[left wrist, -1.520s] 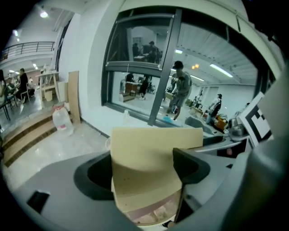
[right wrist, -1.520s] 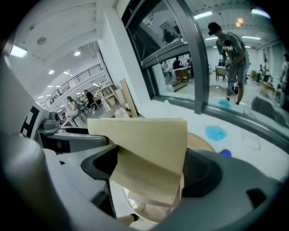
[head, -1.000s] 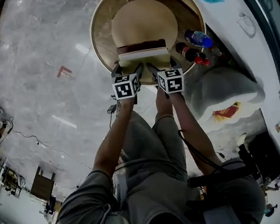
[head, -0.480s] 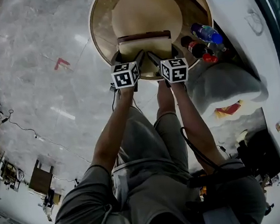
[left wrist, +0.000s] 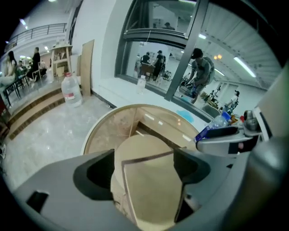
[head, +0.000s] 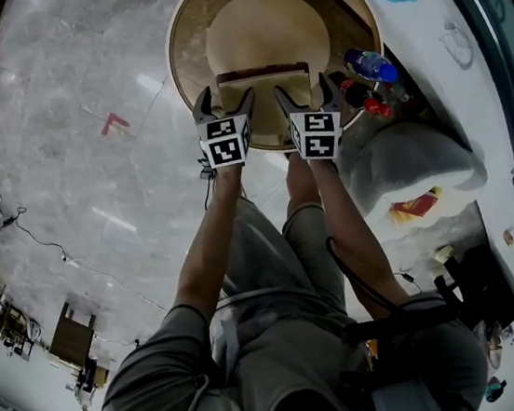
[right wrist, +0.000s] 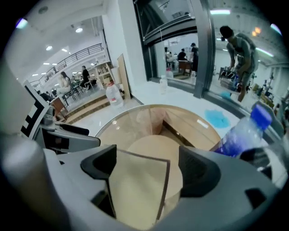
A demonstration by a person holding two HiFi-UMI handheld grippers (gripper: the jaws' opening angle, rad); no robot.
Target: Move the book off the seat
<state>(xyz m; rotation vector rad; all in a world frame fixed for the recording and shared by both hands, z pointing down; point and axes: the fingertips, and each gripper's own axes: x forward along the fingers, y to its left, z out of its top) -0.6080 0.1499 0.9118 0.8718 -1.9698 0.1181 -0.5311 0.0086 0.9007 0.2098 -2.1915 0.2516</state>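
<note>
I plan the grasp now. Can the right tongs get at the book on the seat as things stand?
Probably yes: the right tongs hang open just before the book, which lies bare on the round seat, and nothing stands between.

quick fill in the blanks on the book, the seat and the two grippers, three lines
1. The book lies flat ___ the round seat, not beside it.
2. The jaws of the left gripper and the right gripper both stand ___ above the book.
3. In the head view, the blue-capped bottle stands at the seat's ___ side.

Missing words: on; open; right
</note>
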